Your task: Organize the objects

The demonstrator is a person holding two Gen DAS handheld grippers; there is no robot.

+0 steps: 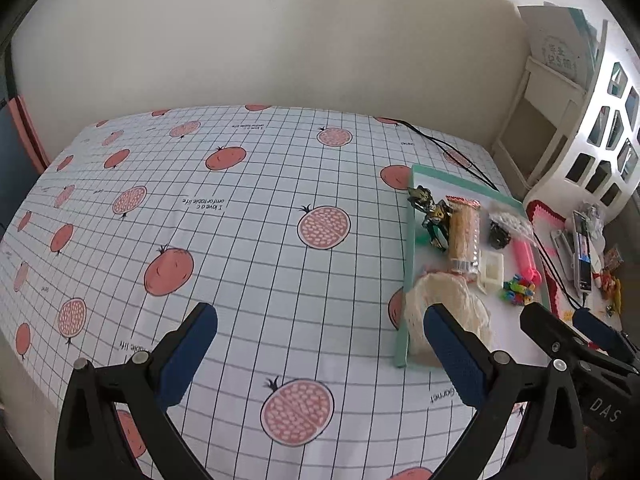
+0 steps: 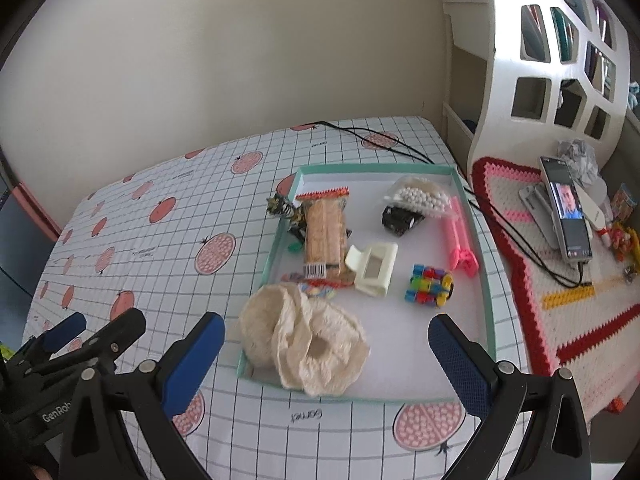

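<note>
A: Teal-rimmed tray on the grid-print sheet, ahead of the right gripper. Its jaws are spread wide, nothing between them. Contents?

B: Nearest the jaws, just past the blue pads: a cream crocheted piece slumped over the tray's near-left corner. Beyond it, a cracker packet with a barcode at its near end, a cream clip, a block of coloured beads. Further still: a pink tube, a bag of white beads lying on a black toy car. A dark figurine straddles the far-left rim.

A: Left gripper?

B: Also released and empty, over bare sheet. The tray sits off to the right of its jaws; the crocheted piece shows just behind the right pad.

A: Obstructions?

B: The crocheted piece covers the near corner. A black cable runs across the sheet beyond the tray's far edge. To the right of the right jaws: a red-and-pink crocheted mat with a phone propped on it, screen lit, cable plugged in. A white cut-out shelf stands behind.

A: Legible text?

B: "Garnet" on the sheet, inverted, just ahead of the right jaws. "I love a comfortable life", inverted, far ahead of the left jaws. "DAS" on the right gripper's body, "GenRob…" on the left's, cut off. Shelf card writing unreadable.
</note>
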